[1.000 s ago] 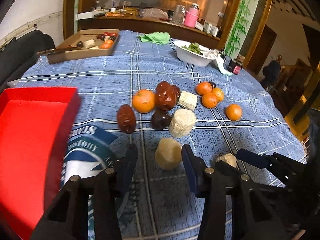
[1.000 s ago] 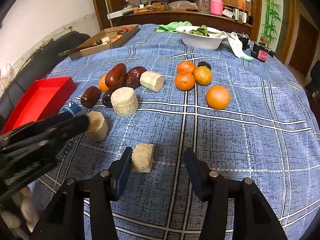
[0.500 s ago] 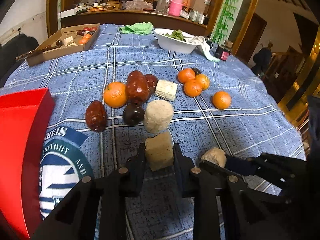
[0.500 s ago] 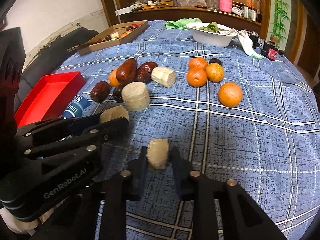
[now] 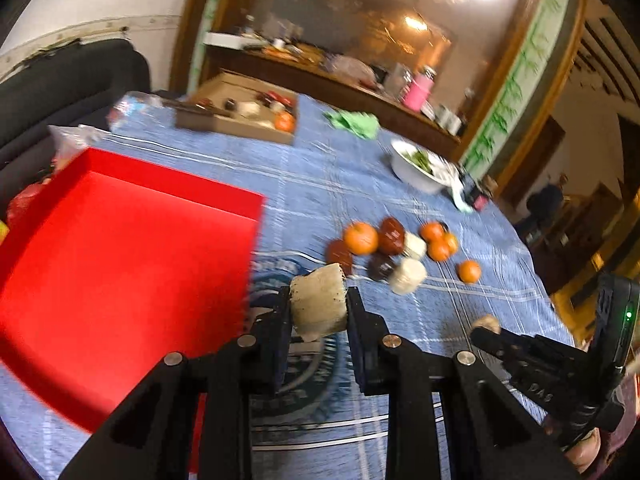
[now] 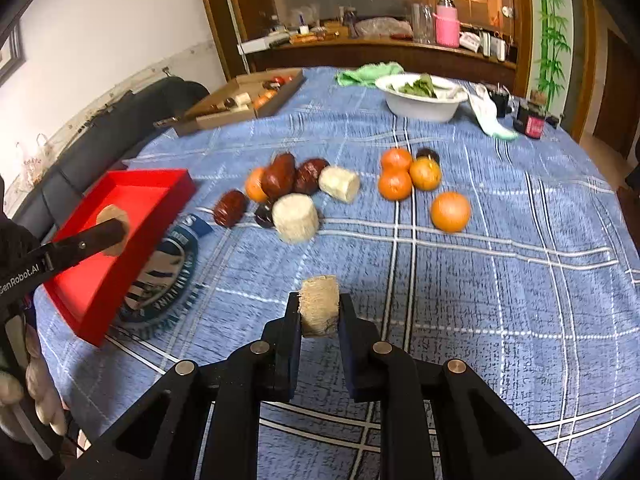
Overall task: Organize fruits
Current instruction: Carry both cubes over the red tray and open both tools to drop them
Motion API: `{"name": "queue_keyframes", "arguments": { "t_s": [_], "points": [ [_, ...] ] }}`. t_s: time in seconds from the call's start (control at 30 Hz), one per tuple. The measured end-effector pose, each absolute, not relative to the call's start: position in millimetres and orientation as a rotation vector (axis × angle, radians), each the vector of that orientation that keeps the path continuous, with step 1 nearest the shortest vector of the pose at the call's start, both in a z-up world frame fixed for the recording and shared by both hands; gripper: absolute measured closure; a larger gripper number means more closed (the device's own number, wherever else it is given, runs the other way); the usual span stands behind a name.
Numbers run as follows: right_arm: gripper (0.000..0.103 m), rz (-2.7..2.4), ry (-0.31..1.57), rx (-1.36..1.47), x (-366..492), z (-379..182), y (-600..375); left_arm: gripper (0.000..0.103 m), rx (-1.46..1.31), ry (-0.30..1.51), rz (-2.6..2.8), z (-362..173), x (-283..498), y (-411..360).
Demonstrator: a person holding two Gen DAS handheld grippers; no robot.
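My left gripper point(image 5: 319, 312) is shut on a beige cut chunk point(image 5: 318, 300) and holds it in the air beside the right edge of the red tray point(image 5: 120, 264). In the right wrist view the same chunk point(image 6: 114, 230) hangs over the tray point(image 6: 104, 280). My right gripper point(image 6: 319, 314) is shut on a smaller beige chunk point(image 6: 319, 310), lifted over the blue cloth. Oranges point(image 6: 450, 211), dark red dates point(image 6: 278, 176) and two more beige chunks point(image 6: 295, 218) lie in a group mid-table.
A cardboard box point(image 6: 240, 102) with small fruit sits at the back left. A white bowl point(image 6: 422, 98) of greens and a green cloth point(image 6: 368, 72) are at the back. Small jars point(image 6: 534, 124) stand at the far right. A dark sofa point(image 6: 120, 136) borders the left.
Both grippers have lifted their chunks off the cloth. The left one has swung left and up to the red tray. The right one has risen with its chunk.
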State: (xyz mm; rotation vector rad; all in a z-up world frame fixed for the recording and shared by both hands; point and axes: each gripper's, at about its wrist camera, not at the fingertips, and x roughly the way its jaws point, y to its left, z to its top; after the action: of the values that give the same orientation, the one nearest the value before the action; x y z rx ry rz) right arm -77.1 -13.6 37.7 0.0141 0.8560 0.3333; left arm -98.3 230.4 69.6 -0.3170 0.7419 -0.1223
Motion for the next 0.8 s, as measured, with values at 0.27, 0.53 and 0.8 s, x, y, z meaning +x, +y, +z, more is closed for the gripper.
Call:
{"name": "queue_keyframes", "arguments": {
  "t_s": [0.27,0.53,0.8],
  "points": [
    [0.084,0.441,0.856,0.016,-73.7,60.8,28.6,0.079,-0.36,0.718,0.033,70.5,-110.0,292.1],
    [0.084,0.678,0.941,-0.006,-58.6,56.3,136.2,0.078,-0.417,0.741,0.188,51.4,-116.7,350.6],
    [0.083,0.758,1.001,-0.083,-46.9,22.6,214.1,0.078,-0.461,0.762,0.216,36.6,-112.8,374.9]
  ]
}}
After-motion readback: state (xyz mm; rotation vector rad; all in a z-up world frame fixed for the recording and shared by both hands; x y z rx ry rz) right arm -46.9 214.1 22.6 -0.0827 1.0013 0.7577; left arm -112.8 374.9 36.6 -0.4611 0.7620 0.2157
